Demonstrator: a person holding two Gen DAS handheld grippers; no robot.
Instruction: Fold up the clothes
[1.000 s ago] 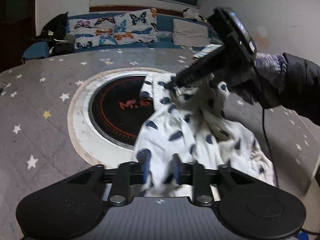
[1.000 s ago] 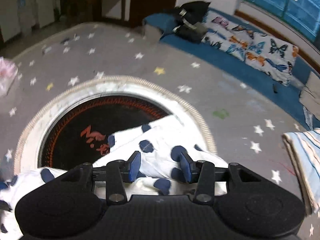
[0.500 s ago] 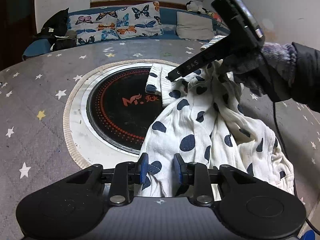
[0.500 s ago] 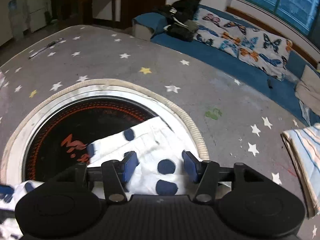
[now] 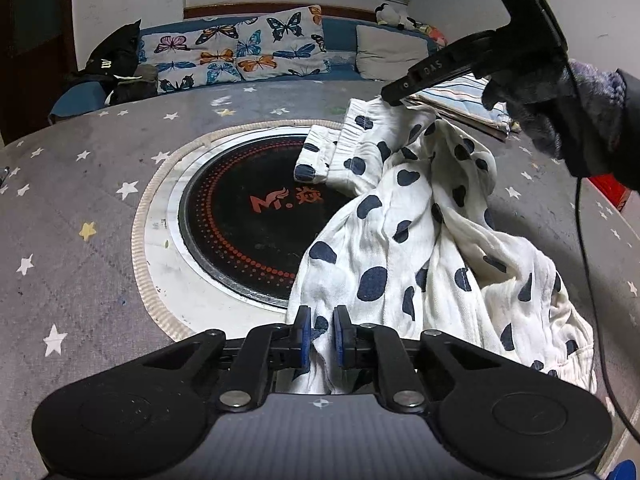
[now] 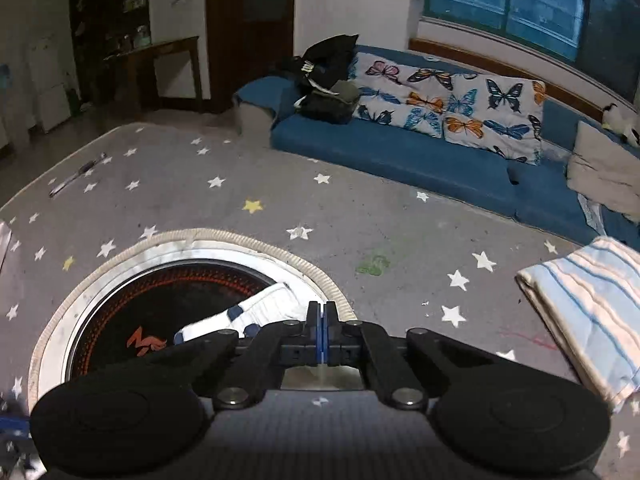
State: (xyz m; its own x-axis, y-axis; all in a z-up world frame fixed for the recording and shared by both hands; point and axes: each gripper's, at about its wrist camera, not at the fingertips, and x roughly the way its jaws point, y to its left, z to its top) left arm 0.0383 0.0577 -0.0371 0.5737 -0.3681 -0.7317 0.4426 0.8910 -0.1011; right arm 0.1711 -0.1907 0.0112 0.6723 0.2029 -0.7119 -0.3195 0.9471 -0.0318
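A white garment with dark blue spots (image 5: 404, 232) lies crumpled on the grey star-patterned table, partly over the round black hotplate (image 5: 256, 216). My left gripper (image 5: 319, 338) is shut on the garment's near hem. My right gripper (image 6: 321, 330) has its pads pressed together; in the left wrist view its tip (image 5: 394, 94) pinches the far waistband edge and lifts it. Only a strip of the garment (image 6: 244, 314) shows in the right wrist view.
A folded blue-striped cloth (image 6: 592, 304) lies at the table's right side, also seen in the left wrist view (image 5: 460, 100). A blue sofa (image 6: 400, 152) with butterfly cushions (image 5: 236, 52) and dark clothes stands behind. A pen (image 6: 76, 174) lies far left.
My right gripper has closed from open onto the waistband edge and risen. My left gripper has closed tighter on the hem. The garment is pulled out longer between them.
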